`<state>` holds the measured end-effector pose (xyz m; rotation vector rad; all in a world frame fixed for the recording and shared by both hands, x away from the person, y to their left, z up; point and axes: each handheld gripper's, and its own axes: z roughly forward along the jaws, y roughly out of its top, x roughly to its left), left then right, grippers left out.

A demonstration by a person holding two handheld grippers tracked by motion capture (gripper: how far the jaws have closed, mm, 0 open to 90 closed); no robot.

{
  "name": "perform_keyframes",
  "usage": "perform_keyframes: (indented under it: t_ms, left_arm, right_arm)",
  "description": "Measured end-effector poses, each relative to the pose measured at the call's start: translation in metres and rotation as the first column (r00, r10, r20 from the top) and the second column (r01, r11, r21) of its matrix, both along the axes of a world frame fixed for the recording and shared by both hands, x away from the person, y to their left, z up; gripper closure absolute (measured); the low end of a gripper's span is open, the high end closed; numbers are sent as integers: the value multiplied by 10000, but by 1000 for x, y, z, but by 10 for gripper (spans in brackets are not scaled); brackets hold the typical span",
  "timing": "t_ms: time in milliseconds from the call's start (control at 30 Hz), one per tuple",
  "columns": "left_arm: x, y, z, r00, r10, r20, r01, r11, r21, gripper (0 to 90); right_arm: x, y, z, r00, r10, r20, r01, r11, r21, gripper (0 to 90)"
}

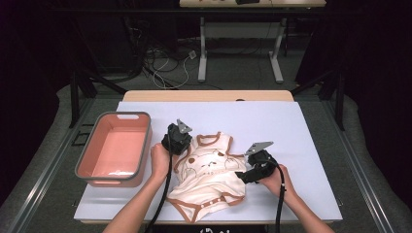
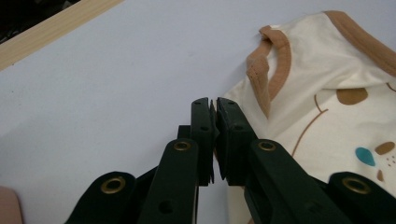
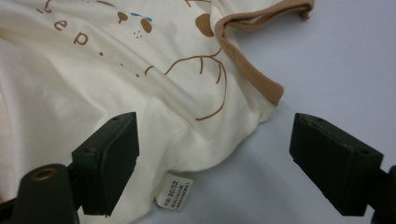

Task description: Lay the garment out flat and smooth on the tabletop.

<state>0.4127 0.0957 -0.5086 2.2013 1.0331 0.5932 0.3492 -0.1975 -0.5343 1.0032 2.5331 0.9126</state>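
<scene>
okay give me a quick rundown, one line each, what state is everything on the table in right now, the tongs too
Baby bodysuit: lying crumpled, print side up, on the white table.
Care label: poking out from the bodysuit's edge.
Pink basket: upright, empty, left of the bodysuit.
Left tongs: shut, at the bodysuit's edge; grip on cloth unclear.
Right tongs: wide open over the bodysuit's edge.

White care tag (image 3: 173, 191) on the cream bodysuit (image 3: 93, 70) — "90/52"; printed letters "ep".
</scene>
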Motion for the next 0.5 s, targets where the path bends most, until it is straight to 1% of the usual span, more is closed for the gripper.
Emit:
perform_keyframes:
  t_ms: [100,133,167,233,333,367,433,467,500]
  left_arm:
    - [5,3,-1,9992,394,-27,-394,9992,61,842]
    - [7,4,-2,9986,515,-117,-515,9987,25,837]
    - [9,5,-2,9978,637,-201,-635,9979,104,835]
    - [11,7,-5,9960,818,-353,-812,9965,179,803]
    - [12,9,-5,9941,1002,-405,-994,9948,212,777]
    - [12,10,-5,9935,1078,-369,-1071,9940,221,746]
    - [11,12,-5,9926,1166,-341,-1160,9931,195,710]
    - [11,13,-4,9918,1237,-316,-1231,9922,209,672]
    - [10,13,-4,9920,1231,-279,-1227,9923,172,660]
  right_arm:
    - [0,0,0,10000,20,4,-20,10000,1,158]
    - [0,0,0,10000,24,5,-24,10000,3,158]
    - [0,0,0,10000,25,2,-25,10000,-10,158]
    - [0,0,0,10000,51,-13,-51,10000,-50,158]
    - [0,1,1,10000,65,-23,-65,9999,-97,159]
    - [0,1,1,10000,46,-15,-46,10000,-61,159]
    - [0,1,1,10000,57,-31,-58,10000,-74,158]
    - [0,1,1,10000,53,-14,-54,10000,-73,159]
    - [0,1,1,10000,57,-25,-58,10000,-72,159]
